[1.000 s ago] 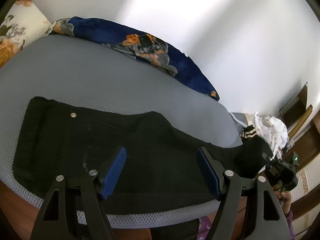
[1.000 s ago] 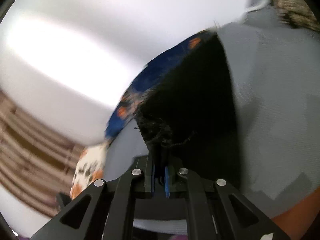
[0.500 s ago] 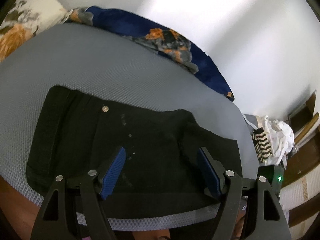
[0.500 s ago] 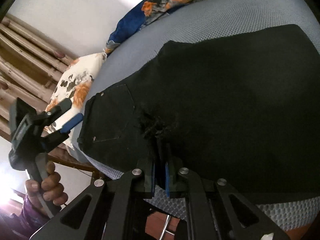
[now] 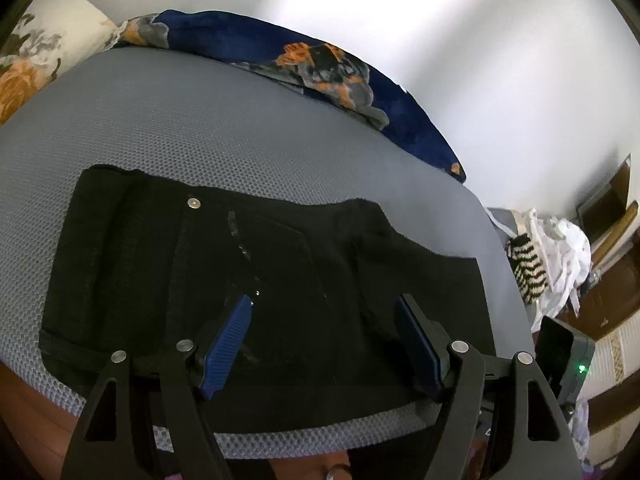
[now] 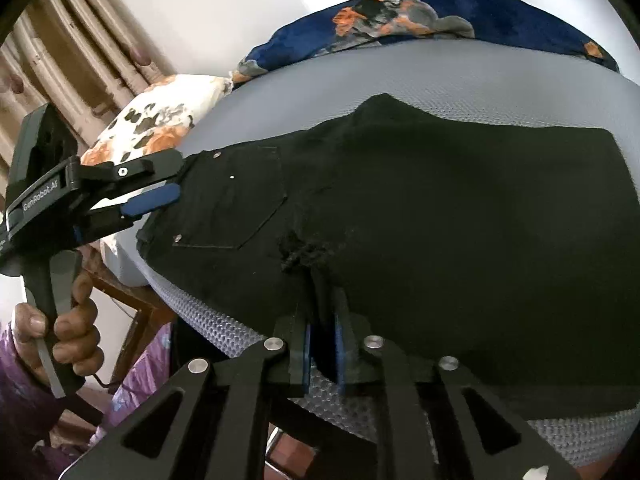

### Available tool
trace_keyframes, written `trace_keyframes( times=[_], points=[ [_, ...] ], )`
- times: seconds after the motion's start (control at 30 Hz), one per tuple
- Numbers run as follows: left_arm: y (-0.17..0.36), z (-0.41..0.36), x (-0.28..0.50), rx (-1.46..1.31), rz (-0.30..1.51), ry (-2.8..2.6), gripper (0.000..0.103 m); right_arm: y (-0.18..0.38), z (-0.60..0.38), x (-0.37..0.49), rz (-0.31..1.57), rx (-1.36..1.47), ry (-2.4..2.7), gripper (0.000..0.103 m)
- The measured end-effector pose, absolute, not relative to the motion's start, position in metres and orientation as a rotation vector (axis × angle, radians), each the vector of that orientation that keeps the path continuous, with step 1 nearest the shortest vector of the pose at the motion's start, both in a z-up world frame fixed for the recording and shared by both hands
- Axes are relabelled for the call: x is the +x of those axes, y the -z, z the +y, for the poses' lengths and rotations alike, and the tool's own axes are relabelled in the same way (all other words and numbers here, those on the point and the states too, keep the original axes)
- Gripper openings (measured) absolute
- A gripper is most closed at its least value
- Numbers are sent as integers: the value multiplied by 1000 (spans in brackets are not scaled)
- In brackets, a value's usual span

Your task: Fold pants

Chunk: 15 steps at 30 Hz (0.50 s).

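Black pants (image 5: 320, 260) lie folded over on a grey mesh mattress (image 5: 200, 120), waist end with a metal button (image 5: 194, 203) at the left. My left gripper (image 5: 323, 300) hovers open just over the pants' near edge with nothing between its pads. From the right wrist view the pants (image 6: 440, 220) show a back pocket, and the left gripper (image 6: 176, 176) stands open at the waistband corner. My right gripper (image 6: 322, 292) sits low at the near edge, its jaws opening. The frayed hem (image 6: 304, 254) lies between and just ahead of them, with the pads apart from the cloth.
A dark blue floral blanket (image 5: 340, 68) lies along the far wall, and a flowered pillow (image 5: 40, 52) sits at the far left. Past the mattress's right end there is a heap of white and striped clothes (image 5: 560, 256). Curtains (image 6: 80, 40) hang behind the pillow. A hand (image 6: 68, 320) holds the left gripper's handle.
The right gripper swung the leg end across onto the waist half, so the pants now lie folded, and its jaws have parted slightly. The left gripper sank a little toward the pants.
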<state>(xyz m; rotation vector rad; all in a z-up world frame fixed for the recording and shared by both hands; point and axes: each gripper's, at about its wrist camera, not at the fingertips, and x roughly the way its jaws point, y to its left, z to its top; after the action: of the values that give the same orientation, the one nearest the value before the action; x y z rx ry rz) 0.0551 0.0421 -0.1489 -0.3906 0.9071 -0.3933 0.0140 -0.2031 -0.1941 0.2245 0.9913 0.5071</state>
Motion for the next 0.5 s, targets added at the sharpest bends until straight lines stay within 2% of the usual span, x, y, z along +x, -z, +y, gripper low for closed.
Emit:
trace_keyframes(
  times=[0.07, 0.2, 0.3, 0.4, 0.5],
  points=[
    [150, 41, 56, -387, 916, 395, 74, 192, -205, 13, 988, 282, -557, 32],
    [151, 41, 57, -388, 924, 392, 74, 167, -242, 13, 875, 523, -675, 44],
    [151, 42, 57, -387, 925, 395, 74, 160, -285, 17, 841, 616, -616, 44],
    [151, 41, 56, -381, 922, 407, 74, 165, -315, 14, 872, 565, -546, 44],
    [152, 36, 55, -362, 933, 441, 74, 170, -312, 8, 897, 521, -587, 39]
  ],
)
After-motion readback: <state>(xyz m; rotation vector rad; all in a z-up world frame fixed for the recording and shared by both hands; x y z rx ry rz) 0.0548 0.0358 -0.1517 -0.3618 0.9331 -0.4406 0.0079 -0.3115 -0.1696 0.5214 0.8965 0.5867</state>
